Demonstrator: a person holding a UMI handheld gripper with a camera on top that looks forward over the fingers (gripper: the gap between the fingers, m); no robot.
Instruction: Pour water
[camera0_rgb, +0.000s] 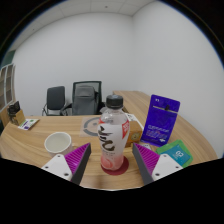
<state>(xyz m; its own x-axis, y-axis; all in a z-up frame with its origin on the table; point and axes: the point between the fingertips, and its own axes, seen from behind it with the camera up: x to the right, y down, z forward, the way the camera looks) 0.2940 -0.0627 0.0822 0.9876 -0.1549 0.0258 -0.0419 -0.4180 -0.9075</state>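
While your gripper (112, 163) hangs low over the wooden tabletop (35, 165), its fingers are spread, with the pink pads (75, 158) angled in toward each other at either side. You have the bottle (112, 133) standing upright between them, and a sliver of gap shows on each side, so neither pad is pressing on it. It is a clear plastic bottle with a grey cap, a pink and white label round its middle, and it rests on a small red coaster (116, 168) on the tabletop. To your left of the bottle, near the left finger, sits a shallow pale bowl (58, 142). Just behind the bottle lies a round plate (93, 126) with a reddish rim. To your right, an upright purple pouch (161, 118) stands on the tabletop, and a teal packet (177, 154) lies flat in front of it, just beyond the right finger. Past the far edge of the tabletop, two dark office chairs (86, 96) stand against a plain white wall (90, 45).
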